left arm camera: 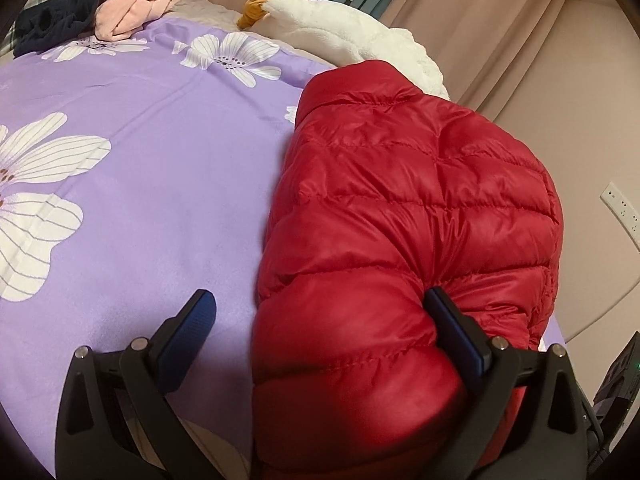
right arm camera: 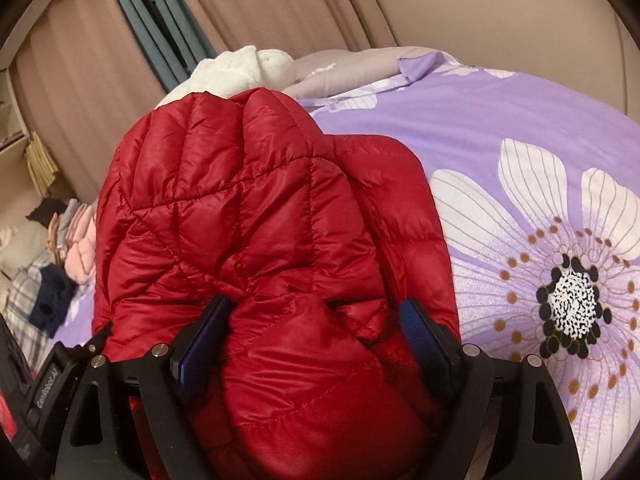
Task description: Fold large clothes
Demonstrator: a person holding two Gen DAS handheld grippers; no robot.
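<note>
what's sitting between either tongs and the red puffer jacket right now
Nothing visible. The red puffer jacket already bulges between the open left tongs, resting against one pad, and also fills the gap of the open right tongs.

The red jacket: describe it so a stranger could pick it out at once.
Start from the bed with the purple flowered cover. Near its edge, in front of the white fleece, lies the red jacket, bunched into a puffy heap. It is the only shiny, quilted garment there; the pink clothes and dark garment lie at the far side.
</note>
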